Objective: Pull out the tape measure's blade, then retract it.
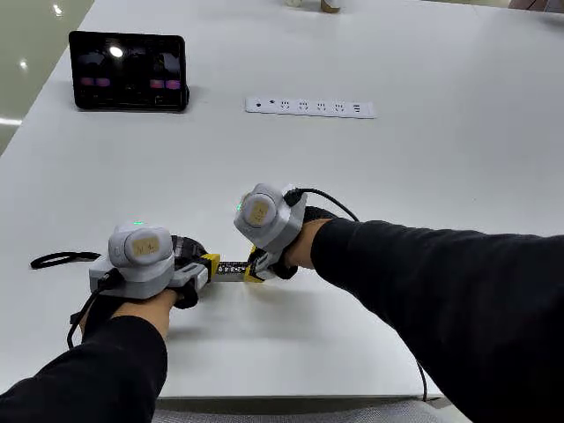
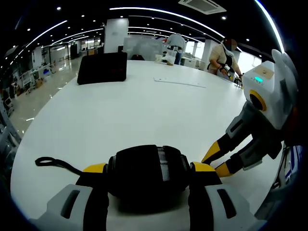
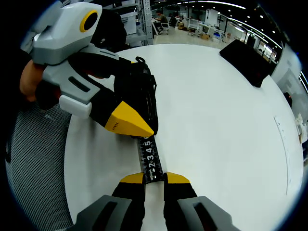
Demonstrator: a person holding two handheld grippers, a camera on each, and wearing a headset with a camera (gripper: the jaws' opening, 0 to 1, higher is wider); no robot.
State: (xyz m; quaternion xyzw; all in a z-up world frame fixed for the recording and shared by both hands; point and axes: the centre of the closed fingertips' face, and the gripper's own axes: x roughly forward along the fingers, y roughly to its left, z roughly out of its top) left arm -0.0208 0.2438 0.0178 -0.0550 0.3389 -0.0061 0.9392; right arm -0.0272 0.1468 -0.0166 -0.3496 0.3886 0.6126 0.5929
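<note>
- In the lower left of the head view, the left gripper (image 1: 201, 270) holds the black body of the tape measure (image 1: 188, 250). In the left gripper view its two yellow tips press the body from both sides, so the jaws are only as wide open as the body.
- The right gripper (image 1: 255, 267) is just to the right of it, in the lower middle of the frame. Its jaws are almost fully closed and pinch the end of the blade (image 3: 149, 156).
- A short piece of the blade, with printed numbers, is out between the two grippers, close over the white table (image 1: 397, 159).
- A black strap (image 1: 60, 259) lies on the table near the left edge of the frame. In the left gripper view it leads toward the tape measure.
- A dark tablet (image 1: 129, 70) stands in the upper left and a white power strip (image 1: 308, 107) lies in the upper middle, both well apart from the grippers.
</note>
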